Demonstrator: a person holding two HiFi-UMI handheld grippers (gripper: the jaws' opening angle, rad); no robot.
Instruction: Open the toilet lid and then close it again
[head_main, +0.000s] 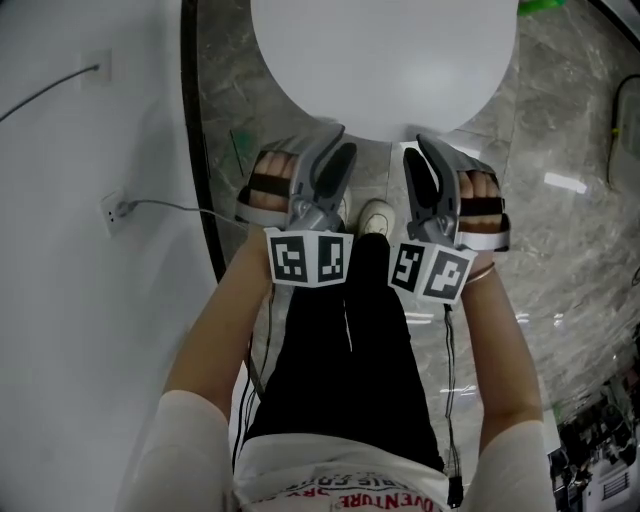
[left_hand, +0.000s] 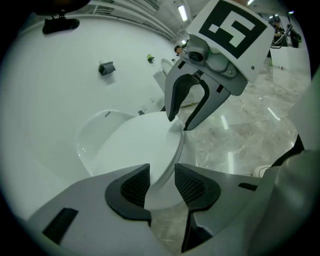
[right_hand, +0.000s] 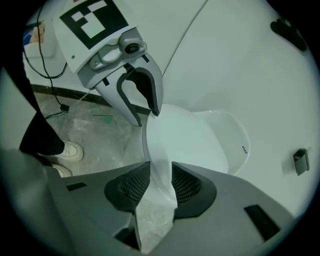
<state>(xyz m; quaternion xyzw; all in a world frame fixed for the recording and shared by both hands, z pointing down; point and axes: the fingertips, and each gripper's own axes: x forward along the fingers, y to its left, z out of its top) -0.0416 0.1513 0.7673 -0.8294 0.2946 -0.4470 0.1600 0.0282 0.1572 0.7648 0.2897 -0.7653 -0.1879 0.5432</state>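
Toilet lid (head_main: 385, 60) lying shut, front rim toward you.
Your left gripper (left_hand: 159, 186) and right gripper (right_hand: 161, 182) have jaws spread, rim in each gap, unpinched; keep both level so neither pad snags or twists it.

I look down on the white toilet lid (head_main: 385, 60), lying flat at the far edge. My left gripper (head_main: 338, 140) and right gripper (head_main: 420, 148) sit side by side at its near rim. Nearer are black trousers (head_main: 345, 370) and a white shoe (head_main: 375, 215) on the marble floor (head_main: 560, 230). A wall socket (head_main: 114, 211) sits at the left.
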